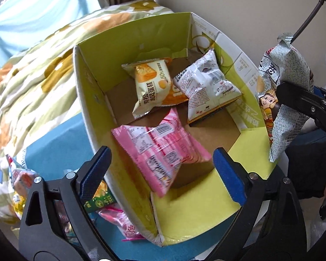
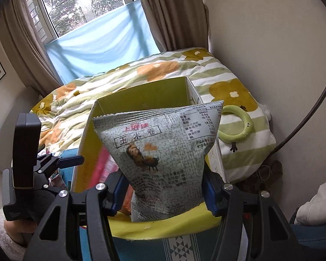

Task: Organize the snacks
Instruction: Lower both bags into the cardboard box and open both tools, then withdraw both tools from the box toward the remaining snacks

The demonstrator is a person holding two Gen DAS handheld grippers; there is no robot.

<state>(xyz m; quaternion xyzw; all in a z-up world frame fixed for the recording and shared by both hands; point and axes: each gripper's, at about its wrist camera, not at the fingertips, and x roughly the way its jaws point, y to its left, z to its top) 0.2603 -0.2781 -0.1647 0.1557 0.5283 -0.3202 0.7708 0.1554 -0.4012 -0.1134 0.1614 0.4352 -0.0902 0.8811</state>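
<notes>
An open green cardboard box point(image 1: 93, 87) stands on the bed. Inside lie a pink snack pack point(image 1: 160, 150), a yellow cake pack point(image 1: 152, 84) and a white pack point(image 1: 204, 82). My left gripper point(image 1: 160, 174) is open and empty above the box's near end, over the pink pack. My right gripper point(image 2: 163, 193) is shut on a grey speckled corn-roll bag point(image 2: 160, 158), held upright over the box's near flap point(image 2: 163, 226). In the left wrist view the bag point(image 1: 284, 100) hangs at the box's right side.
Several loose snack packs point(image 1: 102, 198) lie on the blue cloth point(image 1: 60, 143) left of the box. A flowered quilt point(image 2: 154, 71) covers the bed behind. A green ring toy point(image 2: 237, 128) lies right of the box. A wall is close on the right.
</notes>
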